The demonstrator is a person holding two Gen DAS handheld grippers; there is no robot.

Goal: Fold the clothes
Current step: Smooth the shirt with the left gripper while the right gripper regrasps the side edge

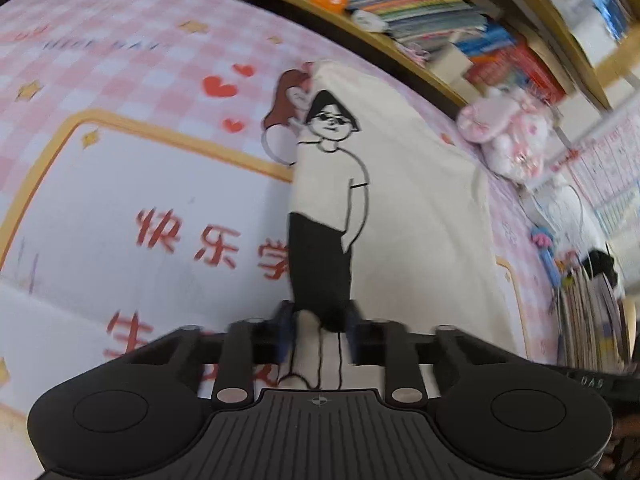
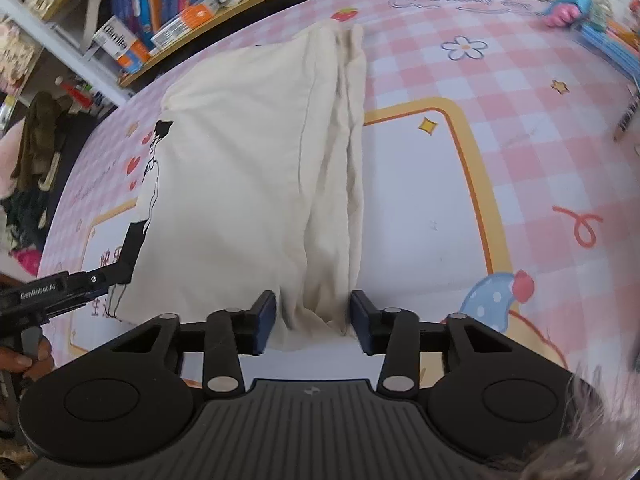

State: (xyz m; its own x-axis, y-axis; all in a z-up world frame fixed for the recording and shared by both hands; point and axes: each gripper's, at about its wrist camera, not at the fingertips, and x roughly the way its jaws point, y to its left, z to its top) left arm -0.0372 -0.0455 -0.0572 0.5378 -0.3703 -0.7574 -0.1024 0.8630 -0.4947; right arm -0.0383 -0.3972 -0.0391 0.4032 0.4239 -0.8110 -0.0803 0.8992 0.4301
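A cream T-shirt [image 2: 240, 168] with a black-and-white cartoon figure print lies lengthwise on the pink checked mat [image 2: 500, 92], folded into a long strip. My left gripper [image 1: 318, 330] is shut on the shirt's near hem [image 1: 320, 312], over the figure's black trousers; it also shows in the right wrist view [image 2: 116, 276] at the shirt's left corner. My right gripper [image 2: 313, 322] is partly open, its blue pads [image 2: 265, 322] either side of the bunched right fold of the hem [image 2: 320, 308], not pressing it.
A wooden shelf of books [image 2: 180, 8] runs along the far edge of the mat. Pink plush toys [image 1: 508, 132] and small toys [image 2: 572, 8] lie at the far corner. Clutter [image 2: 36, 152] stands beyond the left edge.
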